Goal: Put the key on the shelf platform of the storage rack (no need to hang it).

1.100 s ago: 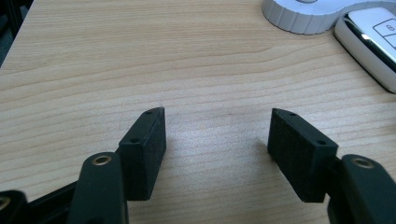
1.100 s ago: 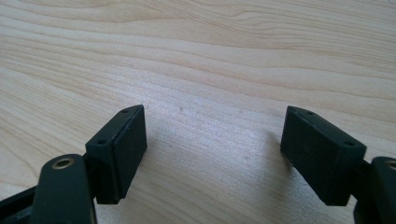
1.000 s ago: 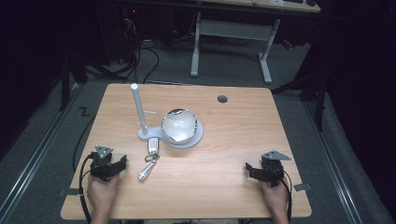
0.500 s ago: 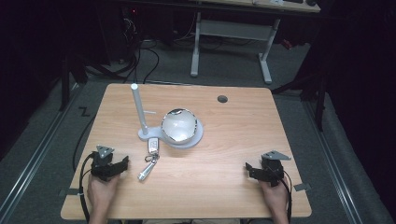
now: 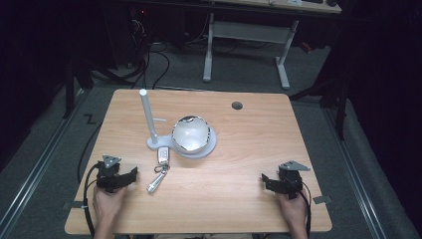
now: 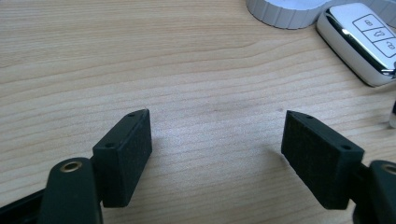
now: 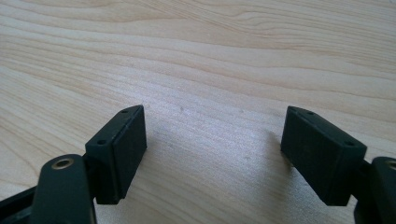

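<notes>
My left gripper (image 5: 130, 175) was black, with a small grey plate that had three corners on top. A thin black cable looped out from it and ran back beside my bare arm. My right gripper (image 5: 266, 180) looked the same, black with its own grey plate and a black cable. I wore no sleeves. Up close, each finger (image 6: 123, 156) was a thick black block with a rough, grainy face. Each block had two tiny holes along its top edge. A brass-coloured ring sat in the arm behind it.
</notes>
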Demonstrator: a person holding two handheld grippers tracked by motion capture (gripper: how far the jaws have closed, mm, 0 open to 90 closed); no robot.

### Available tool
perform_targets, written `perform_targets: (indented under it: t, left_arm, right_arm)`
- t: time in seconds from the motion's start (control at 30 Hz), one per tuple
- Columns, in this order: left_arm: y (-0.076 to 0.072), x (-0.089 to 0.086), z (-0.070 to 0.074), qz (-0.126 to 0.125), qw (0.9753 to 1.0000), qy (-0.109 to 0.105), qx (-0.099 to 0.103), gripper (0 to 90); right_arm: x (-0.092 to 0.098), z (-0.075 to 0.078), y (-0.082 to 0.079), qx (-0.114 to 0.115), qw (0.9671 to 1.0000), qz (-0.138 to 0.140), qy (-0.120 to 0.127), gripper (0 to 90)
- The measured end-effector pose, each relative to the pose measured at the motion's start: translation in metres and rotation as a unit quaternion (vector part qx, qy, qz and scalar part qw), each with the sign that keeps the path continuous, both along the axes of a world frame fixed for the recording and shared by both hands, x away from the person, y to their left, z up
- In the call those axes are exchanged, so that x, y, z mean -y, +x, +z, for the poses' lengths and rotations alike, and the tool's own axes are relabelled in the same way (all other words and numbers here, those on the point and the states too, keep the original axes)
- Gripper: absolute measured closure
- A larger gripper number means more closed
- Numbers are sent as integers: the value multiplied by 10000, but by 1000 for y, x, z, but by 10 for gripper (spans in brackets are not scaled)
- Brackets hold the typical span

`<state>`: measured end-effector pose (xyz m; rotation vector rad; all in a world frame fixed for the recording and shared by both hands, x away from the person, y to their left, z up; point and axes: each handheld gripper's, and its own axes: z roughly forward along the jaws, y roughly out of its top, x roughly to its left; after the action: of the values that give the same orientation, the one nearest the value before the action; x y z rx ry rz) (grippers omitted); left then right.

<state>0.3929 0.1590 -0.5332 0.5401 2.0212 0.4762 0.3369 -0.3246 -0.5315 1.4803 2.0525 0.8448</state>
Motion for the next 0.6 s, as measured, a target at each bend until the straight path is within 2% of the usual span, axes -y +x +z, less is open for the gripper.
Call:
perform_targets:
  t: [0.07,0.13,0.2,0.33,0.4,0.47,0.53,0.6]
  left_arm:
    - [-1,0,1,-73,10000,-16,42,252]
    - [-2,1,5,-13,9998,-161,81,263]
    - [-4,-2,7,-167,9997,-135,141,284]
    - [-7,0,13,-148,9996,-225,63,288]
    - [-8,1,15,-271,9994,-161,111,288]
    - [-9,3,16,-223,9994,-231,104,289]
    - [-11,11,19,-305,9994,-106,111,290]
    - [-12,13,20,-345,9993,-71,117,293]
  right_arm:
    - [0,0,0,0,10000,12,0,228]
    - [0,0,0,7,10000,13,1,228]
    - [0,0,0,6,10000,12,1,228]
    - [0,0,0,7,10000,12,1,228]
    - [0,0,0,7,10000,12,0,228]
    - [0,0,0,7,10000,12,0,228]
    - [0,0,0,8,10000,13,-1,228]
    - [0,0,0,1,10000,14,-3,228]
